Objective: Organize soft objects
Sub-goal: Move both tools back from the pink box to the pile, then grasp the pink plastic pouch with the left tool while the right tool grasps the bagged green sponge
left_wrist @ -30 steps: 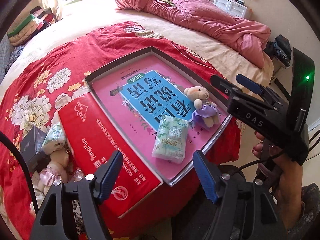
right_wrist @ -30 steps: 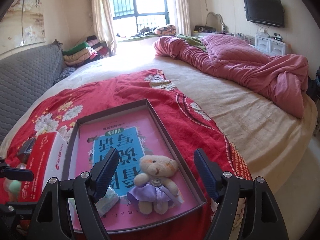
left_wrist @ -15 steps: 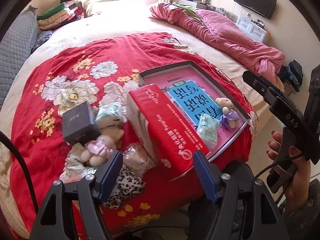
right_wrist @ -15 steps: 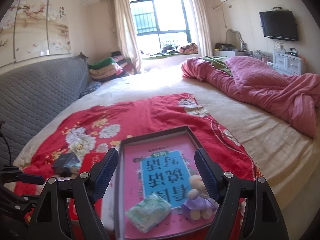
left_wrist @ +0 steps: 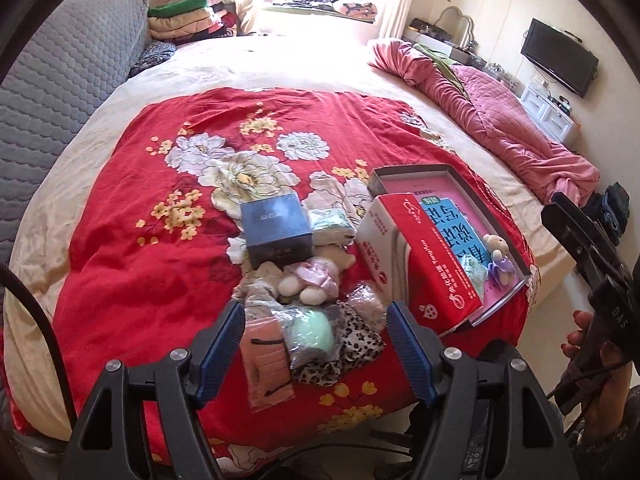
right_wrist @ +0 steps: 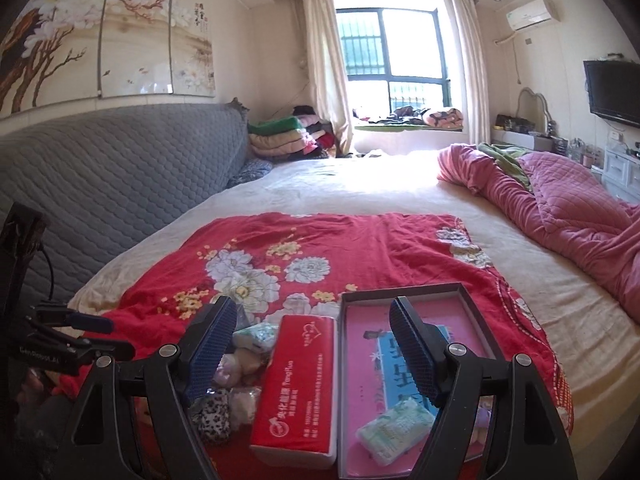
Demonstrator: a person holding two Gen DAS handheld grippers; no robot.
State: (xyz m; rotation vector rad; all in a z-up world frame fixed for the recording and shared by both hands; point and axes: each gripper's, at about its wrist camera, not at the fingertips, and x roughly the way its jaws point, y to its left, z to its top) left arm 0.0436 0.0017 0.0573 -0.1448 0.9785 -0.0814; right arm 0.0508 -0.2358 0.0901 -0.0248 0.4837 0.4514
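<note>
left hand-held gripper (left_wrist: 316, 344) hung spread and empty over the pile of soft things (left_wrist: 308, 320). right hand-held gripper (right_wrist: 312, 350), also spread, faced the tray (right_wrist: 474, 300), farther off.

On the red floral bedspread (left_wrist: 132, 248), a heap of small soft toys and pouches (left_wrist: 312, 300) lies left of the red tissue box (left_wrist: 416, 256), which adjoins the shallow grey-rimmed tray (left_wrist: 476, 196) holding a small teddy bear (left_wrist: 498, 256).

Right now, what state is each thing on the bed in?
Left claw: open, empty.
Right claw: open, empty.
Tray: lidless, holding bear and tissue pack.
Small bear: lying in tray.
Tissue pack: flat in tray.
Red box: closed.
Dark box: closed.
</note>
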